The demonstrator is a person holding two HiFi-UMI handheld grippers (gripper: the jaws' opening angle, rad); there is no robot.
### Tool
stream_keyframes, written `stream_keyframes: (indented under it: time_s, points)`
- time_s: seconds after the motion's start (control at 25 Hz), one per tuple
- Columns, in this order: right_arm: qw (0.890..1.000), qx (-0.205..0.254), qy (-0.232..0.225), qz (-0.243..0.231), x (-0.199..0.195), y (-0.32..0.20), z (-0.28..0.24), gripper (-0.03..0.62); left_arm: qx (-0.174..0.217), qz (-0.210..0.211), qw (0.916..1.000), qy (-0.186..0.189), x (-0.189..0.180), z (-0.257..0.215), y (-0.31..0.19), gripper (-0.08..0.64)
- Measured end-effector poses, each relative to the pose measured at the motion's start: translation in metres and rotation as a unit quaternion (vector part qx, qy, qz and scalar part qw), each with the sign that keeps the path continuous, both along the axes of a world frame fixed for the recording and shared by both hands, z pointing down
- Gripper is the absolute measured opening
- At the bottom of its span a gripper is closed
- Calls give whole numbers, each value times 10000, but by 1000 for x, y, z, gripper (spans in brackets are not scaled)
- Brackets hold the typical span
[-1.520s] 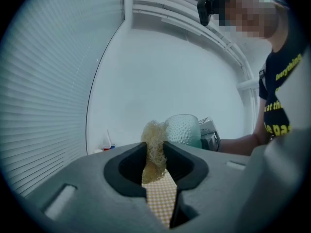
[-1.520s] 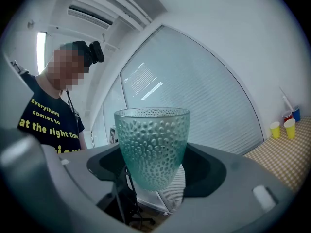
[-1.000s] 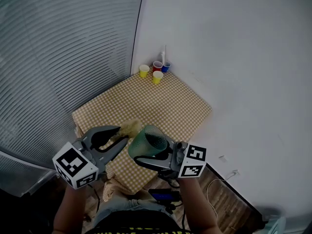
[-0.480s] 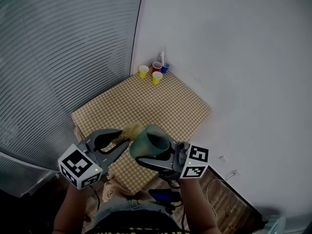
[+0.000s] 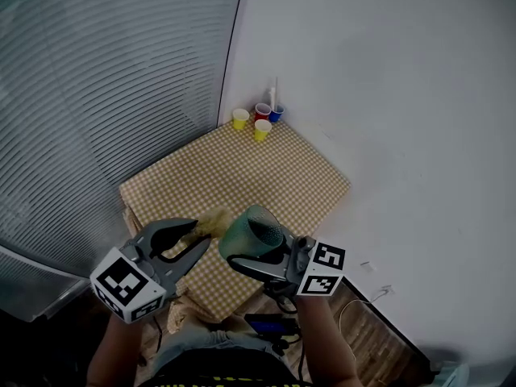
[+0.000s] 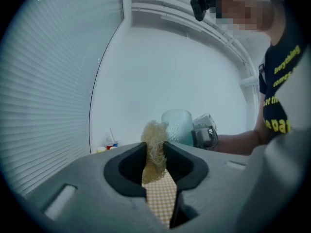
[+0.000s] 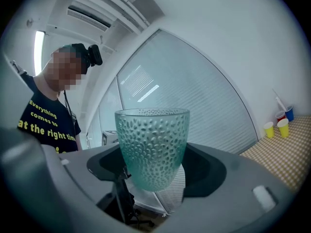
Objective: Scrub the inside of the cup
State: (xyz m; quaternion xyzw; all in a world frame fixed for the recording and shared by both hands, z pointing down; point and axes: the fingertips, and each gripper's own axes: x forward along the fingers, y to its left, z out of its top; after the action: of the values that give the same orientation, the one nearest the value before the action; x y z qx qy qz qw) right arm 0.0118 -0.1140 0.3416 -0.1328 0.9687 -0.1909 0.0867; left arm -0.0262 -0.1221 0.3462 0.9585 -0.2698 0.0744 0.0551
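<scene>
A pale green dimpled glass cup [image 5: 253, 235] is held over the table's near edge, tilted with its mouth up and to the right. My right gripper [image 5: 251, 254] is shut on its lower body. In the right gripper view the cup [image 7: 153, 147] stands upright between the wide-set jaws. My left gripper [image 5: 184, 244] is shut on a tan fibrous scrub sponge [image 5: 211, 222], just left of the cup and outside it. In the left gripper view the sponge [image 6: 154, 147] sticks up from the narrow gap between the jaws, with the cup [image 6: 178, 125] right behind it.
A table with a yellow checked cloth [image 5: 266, 176] stands in the corner between a ribbed blind and a white wall. At its far corner stand small paper cups: two yellow [image 5: 240, 118], one red [image 5: 263, 110], one blue [image 5: 276, 112] with a stick in it. Wooden floor shows below right.
The left gripper and its sponge have drawn back a little down and left, away from the cup. The cup and right gripper have hardly moved.
</scene>
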Motion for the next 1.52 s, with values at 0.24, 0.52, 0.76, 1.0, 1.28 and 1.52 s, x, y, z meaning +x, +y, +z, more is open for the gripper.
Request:
stream_keyframes:
  time_s: [0.24, 0.52, 0.76, 1.0, 1.28, 1.52]
  points:
    - [9999, -140, 31, -52, -4, 8, 8, 360, 595, 178, 9979, 186, 12, -49, 22, 106]
    - [9998, -145, -129, -63, -3, 8, 4, 360, 756, 296, 9962, 303, 21, -60, 33, 106]
    - [9990, -180, -393, 70, 10, 5, -6, 360, 525, 299, 9976, 325, 18, -42, 39, 106]
    - [9983, -209, -533, 126, 19, 3, -11, 360, 76, 147, 9990, 416, 14, -21, 44, 106]
    - [9995, -87, -312, 17, 5, 9, -6, 360, 253, 239, 9971, 677, 18, -49, 44, 106]
    - [9995, -82, -298, -50, 1, 11, -8, 360, 348, 289, 9969, 637, 19, -56, 49, 106]
